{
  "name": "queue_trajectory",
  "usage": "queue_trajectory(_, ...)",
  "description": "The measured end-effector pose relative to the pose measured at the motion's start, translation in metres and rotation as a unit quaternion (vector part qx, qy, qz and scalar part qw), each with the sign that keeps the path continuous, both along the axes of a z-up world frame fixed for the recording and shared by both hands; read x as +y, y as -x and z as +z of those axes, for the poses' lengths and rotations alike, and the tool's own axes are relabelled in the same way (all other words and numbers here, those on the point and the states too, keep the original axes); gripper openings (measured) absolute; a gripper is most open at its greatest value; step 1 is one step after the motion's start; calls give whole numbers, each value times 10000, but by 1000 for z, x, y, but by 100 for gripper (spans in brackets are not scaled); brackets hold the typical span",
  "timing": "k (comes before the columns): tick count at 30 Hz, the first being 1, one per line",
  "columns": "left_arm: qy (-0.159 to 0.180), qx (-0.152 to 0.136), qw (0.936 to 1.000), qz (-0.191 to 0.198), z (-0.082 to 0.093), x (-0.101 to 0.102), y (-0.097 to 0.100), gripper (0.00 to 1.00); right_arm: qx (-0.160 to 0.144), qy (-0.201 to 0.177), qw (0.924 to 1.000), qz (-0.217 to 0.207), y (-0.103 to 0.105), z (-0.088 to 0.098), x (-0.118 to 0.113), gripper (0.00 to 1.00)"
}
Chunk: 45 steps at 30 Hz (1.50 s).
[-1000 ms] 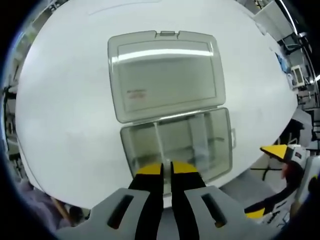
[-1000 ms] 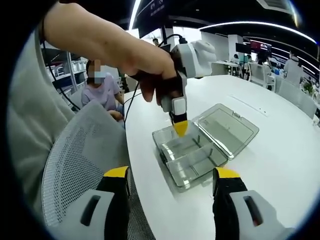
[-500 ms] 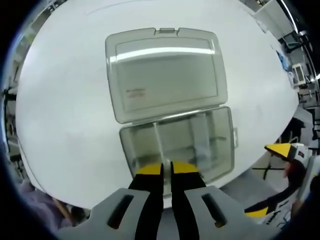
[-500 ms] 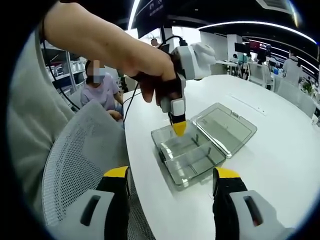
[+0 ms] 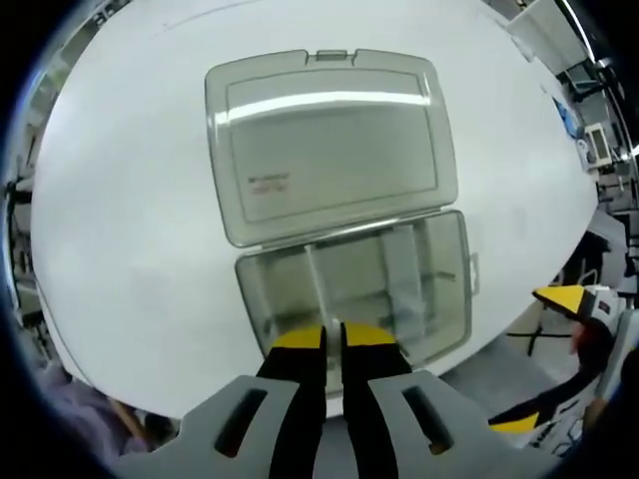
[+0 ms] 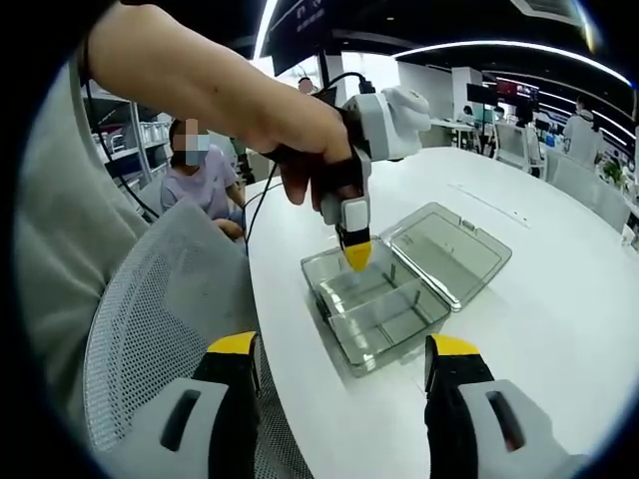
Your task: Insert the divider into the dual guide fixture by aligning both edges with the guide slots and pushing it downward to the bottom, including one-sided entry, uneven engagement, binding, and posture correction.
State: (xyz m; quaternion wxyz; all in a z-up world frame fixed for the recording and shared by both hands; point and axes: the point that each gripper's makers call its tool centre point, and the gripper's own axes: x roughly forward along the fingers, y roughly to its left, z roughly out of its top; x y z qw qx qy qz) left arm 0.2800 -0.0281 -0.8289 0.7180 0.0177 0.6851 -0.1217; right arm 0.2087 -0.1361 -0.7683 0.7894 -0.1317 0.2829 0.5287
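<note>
mostly smoky translucent plastic: dual guide fixture (image 5: 354, 289) is shallow tray on white table (image 5: 120, 200), hinged lid (image 5: 329, 140) flat open behind. thin clear divider (image 5: 318, 289) upright inside. left gripper (image 5: 333, 337) jaws pressed together above near wall, grasp unclear. right gripper (image 6: 339, 354) jaws spread wide, released, well short of fixture.

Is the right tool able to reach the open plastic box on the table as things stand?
Probably yes. The right tool is open, the box lies ahead with bare table between, and the left tool hovers over its far side only.
</note>
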Motion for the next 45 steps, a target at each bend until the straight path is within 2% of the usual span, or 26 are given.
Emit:
queue_trajectory(26,-128,88,9997,-213,-10,-1,0,1,60,-2,10000,-4,-1,-3,-2,64)
queue_trajectory(45,-120,-12,9995,-285,-19,-2,0,2,124,-3,9999,-10,1,-8,-1,64)
